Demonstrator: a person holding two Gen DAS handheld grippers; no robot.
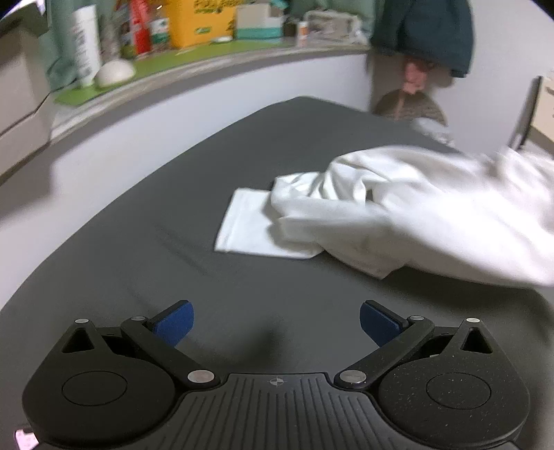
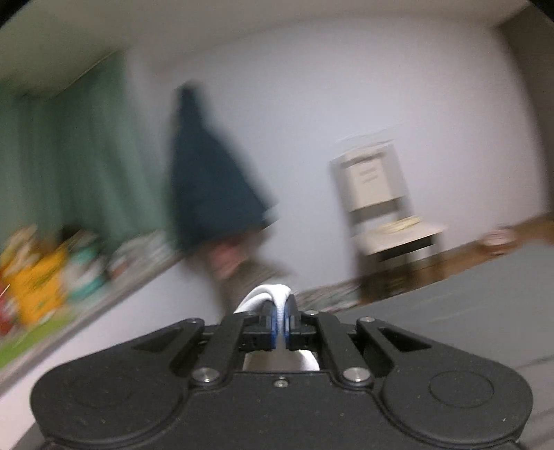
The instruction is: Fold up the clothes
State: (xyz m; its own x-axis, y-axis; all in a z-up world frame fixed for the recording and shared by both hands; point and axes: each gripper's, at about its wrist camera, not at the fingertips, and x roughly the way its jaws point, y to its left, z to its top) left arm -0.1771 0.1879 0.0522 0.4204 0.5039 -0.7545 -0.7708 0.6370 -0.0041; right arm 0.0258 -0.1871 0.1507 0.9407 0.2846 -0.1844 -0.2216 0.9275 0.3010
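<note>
A white garment (image 1: 415,211) lies crumpled on the dark grey bed sheet (image 1: 207,214), stretching off to the right, with one flat sleeve or corner (image 1: 242,228) spread toward the left. My left gripper (image 1: 277,323) hovers low over the sheet in front of the garment, its blue pads wide apart and nothing between them. In the right wrist view, my right gripper (image 2: 281,322) is shut on a bunched fold of the white garment (image 2: 266,294), lifted and aimed at the wall; that view is blurred by motion.
A shelf (image 1: 173,59) along the bed's far side carries bottles, a yellow box (image 1: 197,20) and other packages. A dark teal garment (image 2: 211,187) hangs on the wall. A white chair (image 2: 381,214) stands on the wooden floor beyond the bed.
</note>
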